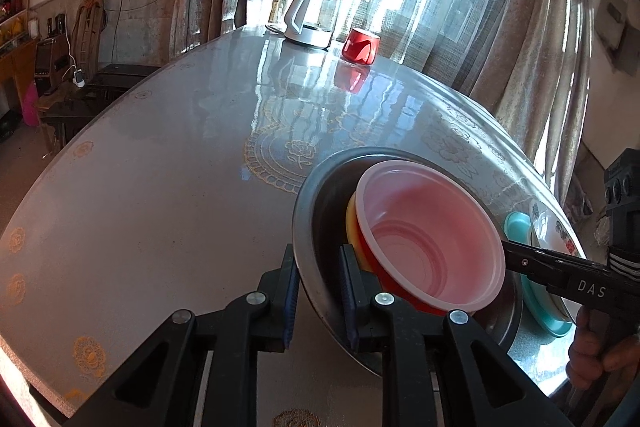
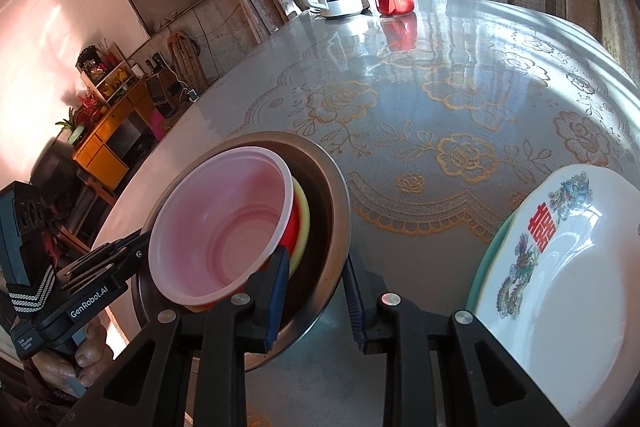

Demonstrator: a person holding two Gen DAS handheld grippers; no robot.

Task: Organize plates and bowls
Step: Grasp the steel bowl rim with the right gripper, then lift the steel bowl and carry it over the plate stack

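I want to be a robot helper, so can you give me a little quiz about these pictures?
1. True or false: the pink bowl sits inside the metal bowl.
2. What stands beside the kettle? A) red cup B) blue bottle C) green jar
3. Fill in: the left gripper and right gripper each straddle the metal bowl's ____.

Key: 1 true; 2 A; 3 rim.

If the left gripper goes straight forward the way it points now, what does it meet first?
The left gripper already straddles the rim of the metal bowl. Going on, its inner finger would probably meet the yellow bowl and the red bowl nested inside; depth is unclear.
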